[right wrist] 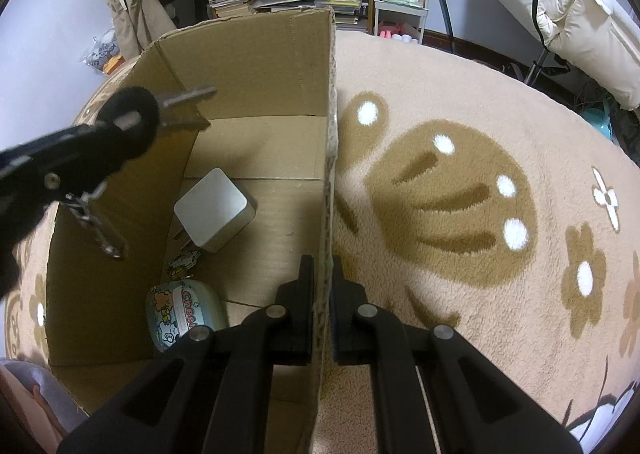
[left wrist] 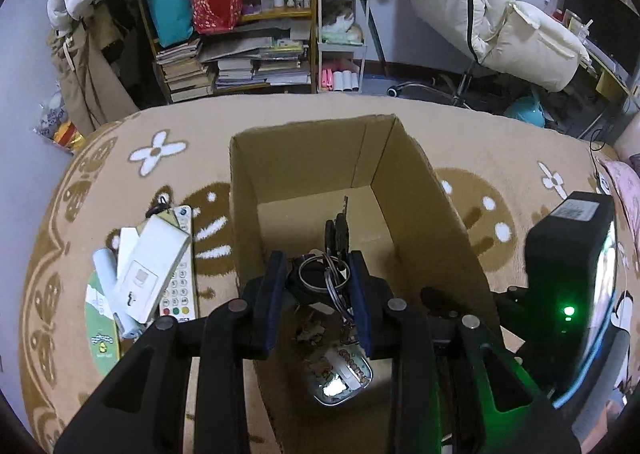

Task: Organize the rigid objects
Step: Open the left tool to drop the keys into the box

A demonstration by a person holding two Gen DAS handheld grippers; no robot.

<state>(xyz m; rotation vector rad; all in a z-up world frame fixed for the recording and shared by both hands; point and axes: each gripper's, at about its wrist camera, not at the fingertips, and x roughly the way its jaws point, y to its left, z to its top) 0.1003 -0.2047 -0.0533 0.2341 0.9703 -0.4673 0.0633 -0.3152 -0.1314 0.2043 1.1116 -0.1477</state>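
Note:
My left gripper [left wrist: 320,274] hangs over the open cardboard box [left wrist: 304,157], shut on a bunch of keys [left wrist: 337,236] by its rings. The key blades point forward past the fingertips. From the right wrist view the same gripper [right wrist: 132,117] enters at the left, with the keys [right wrist: 188,95] sticking out and a chain [right wrist: 100,230] dangling. My right gripper [right wrist: 323,266] is shut on the box's right wall [right wrist: 330,133]. Inside the box lie a white cube charger [right wrist: 214,209], a cartoon-printed tin [right wrist: 184,314] and a small sticker [right wrist: 184,262].
Left of the box on the beige patterned rug [left wrist: 460,141] lie a white remote [left wrist: 181,278], a white flat box [left wrist: 150,266], a white tube [left wrist: 110,278] and a green card [left wrist: 100,334]. Behind stand a bookshelf [left wrist: 240,33], a white cart [left wrist: 342,33] and a chair [left wrist: 532,41].

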